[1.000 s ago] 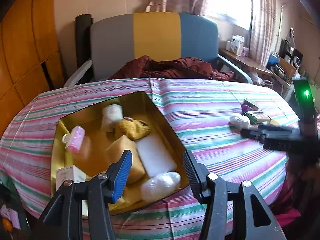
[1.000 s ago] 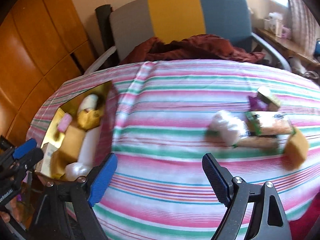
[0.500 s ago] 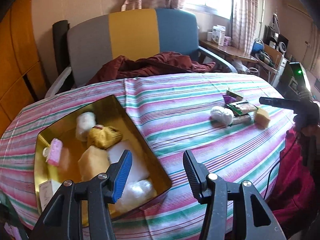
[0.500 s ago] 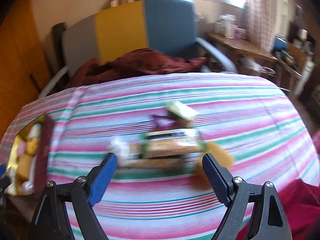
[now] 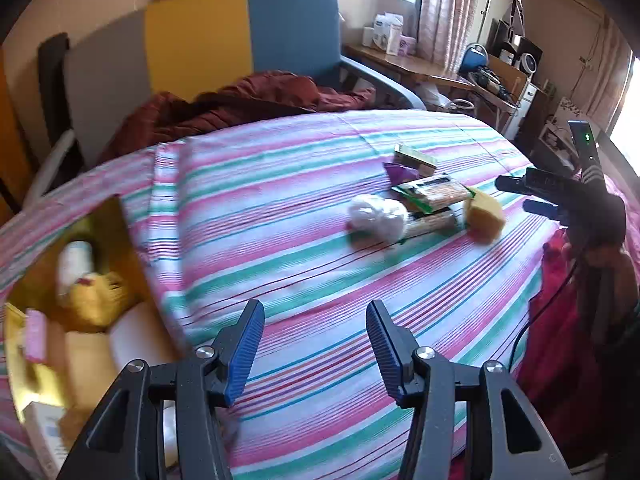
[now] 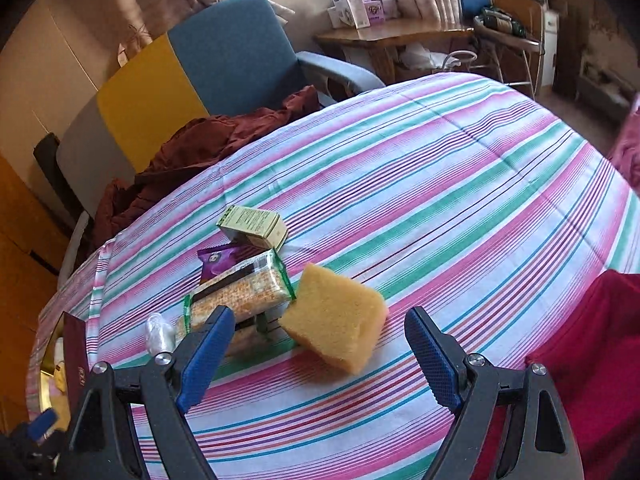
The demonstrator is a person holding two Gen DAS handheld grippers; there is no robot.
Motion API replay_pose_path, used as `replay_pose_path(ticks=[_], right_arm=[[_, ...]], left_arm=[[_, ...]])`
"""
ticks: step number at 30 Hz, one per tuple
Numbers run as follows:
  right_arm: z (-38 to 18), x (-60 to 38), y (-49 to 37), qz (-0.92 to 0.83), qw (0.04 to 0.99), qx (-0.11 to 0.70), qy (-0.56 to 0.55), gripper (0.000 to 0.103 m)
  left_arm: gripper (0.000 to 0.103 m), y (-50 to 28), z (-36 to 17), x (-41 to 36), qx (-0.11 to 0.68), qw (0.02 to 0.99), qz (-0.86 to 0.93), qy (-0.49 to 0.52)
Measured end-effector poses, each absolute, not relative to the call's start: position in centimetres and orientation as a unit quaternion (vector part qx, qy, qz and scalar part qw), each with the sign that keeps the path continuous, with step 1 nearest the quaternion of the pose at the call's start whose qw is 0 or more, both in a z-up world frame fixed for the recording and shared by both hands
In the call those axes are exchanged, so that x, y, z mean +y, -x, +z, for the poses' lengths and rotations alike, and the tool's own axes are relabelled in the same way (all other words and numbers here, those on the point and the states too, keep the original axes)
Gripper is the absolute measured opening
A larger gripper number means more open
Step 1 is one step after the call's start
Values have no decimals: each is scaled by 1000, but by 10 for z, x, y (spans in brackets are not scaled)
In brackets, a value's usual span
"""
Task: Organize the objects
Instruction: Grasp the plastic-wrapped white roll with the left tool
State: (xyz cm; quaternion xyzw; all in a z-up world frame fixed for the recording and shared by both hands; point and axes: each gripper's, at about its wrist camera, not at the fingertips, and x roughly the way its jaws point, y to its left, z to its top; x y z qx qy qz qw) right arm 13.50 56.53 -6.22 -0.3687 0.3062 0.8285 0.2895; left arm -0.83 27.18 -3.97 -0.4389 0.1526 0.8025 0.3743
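Sponge (image 6: 336, 314), a yellow porous wedge, lies on the striped tablecloth (image 6: 460, 184) just ahead of the right gripper (image 6: 320, 356), whose blue ribbed fingers (image 6: 204, 354) stand spread wide with nothing between them; the sponge sits just beyond their tips, untouched. Touching its left edge is a clear-wrapped cracker pack (image 6: 240, 296) with green ends and a dark label band; its print is too small to read. Behind that lie a purple foil sachet (image 6: 218, 260) and a pale green carton (image 6: 254, 226) covered in fine text that cannot be made out. A crumpled clear plastic bundle (image 6: 160, 334) rests left of the crackers.

The left wrist view shows the same cluster from farther off: the bundle (image 5: 378, 218) looks white and rounded, the sponge (image 5: 486, 214) sits at the right end, and the right gripper's dark body (image 5: 560, 192) comes in from the right edge above it. This view alone shows well into the gold metal tin (image 5: 116, 216) at the left, blurred, holding a white roll, a knitted yellow piece, a pink item and pale blocks. The left gripper (image 5: 316, 344) hangs over bare cloth beside the tin, its fingers (image 5: 244, 348) partly apart and empty. In the right view, only a sliver of the tin and a dark red booklet (image 6: 76, 364) with a gold emblem show.

A grey, yellow and blue chair (image 6: 192, 80) with a rumpled maroon cloth (image 6: 192, 148) stands behind the table.
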Motion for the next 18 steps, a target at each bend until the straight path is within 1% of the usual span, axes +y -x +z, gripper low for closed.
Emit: replay_pose_path(ticks=[4,6,10,18], right_arm=[[-60,560,-131,836,277,301,366,89],[-58,557,-129,839,272,298,365,89],[-58,558,-128,840,268,299,364,90],[-57,557,-124,843,266,288,369,90]], left_arm=[[54,14,-45,300,156,393,790,444],[54,22,-50,315,143,404,776,463],[58,36,-62,340,127,409,764,482],[59,62,-83,385,93,422,744,510]])
